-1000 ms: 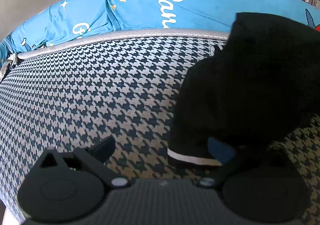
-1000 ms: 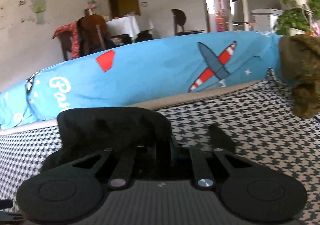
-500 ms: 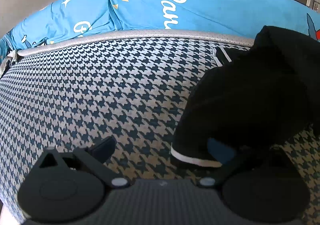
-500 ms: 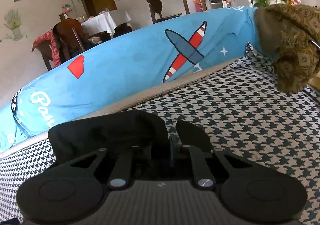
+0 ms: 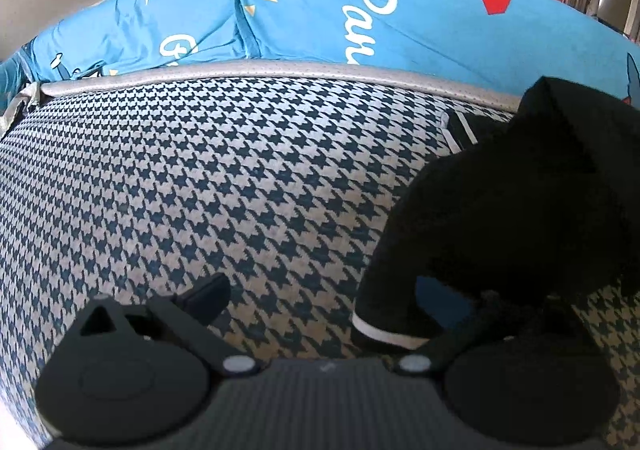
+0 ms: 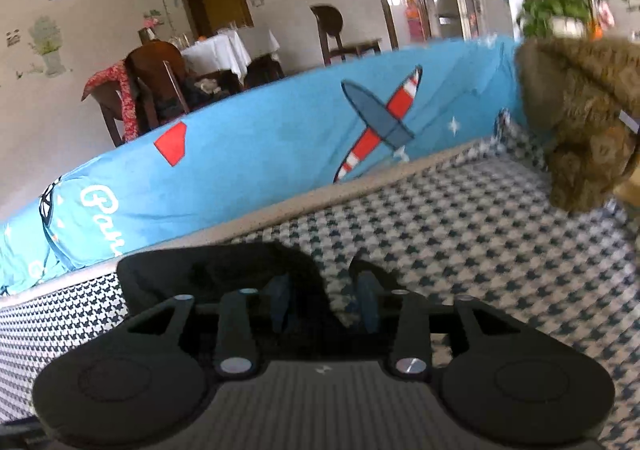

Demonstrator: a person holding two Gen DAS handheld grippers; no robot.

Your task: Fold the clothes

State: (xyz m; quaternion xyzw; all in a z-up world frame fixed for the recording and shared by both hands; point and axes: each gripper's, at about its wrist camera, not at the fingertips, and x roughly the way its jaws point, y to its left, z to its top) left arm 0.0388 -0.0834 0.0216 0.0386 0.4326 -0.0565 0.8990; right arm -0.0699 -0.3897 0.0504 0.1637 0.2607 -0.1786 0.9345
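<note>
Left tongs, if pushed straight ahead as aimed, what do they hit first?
Probably bare houndstooth cover: it fills the line ahead of the left tongs, which are open. The black garment lies over the right finger, off that line. Further on come the grey edge trim and the blue cushion. Depth is uncertain.

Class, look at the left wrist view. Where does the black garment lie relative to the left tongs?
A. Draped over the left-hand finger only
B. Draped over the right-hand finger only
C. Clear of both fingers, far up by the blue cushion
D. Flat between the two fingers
B: the black garment covers the right-hand finger of the left tongs, while the other finger stands bare over the houndstooth cover.
</note>
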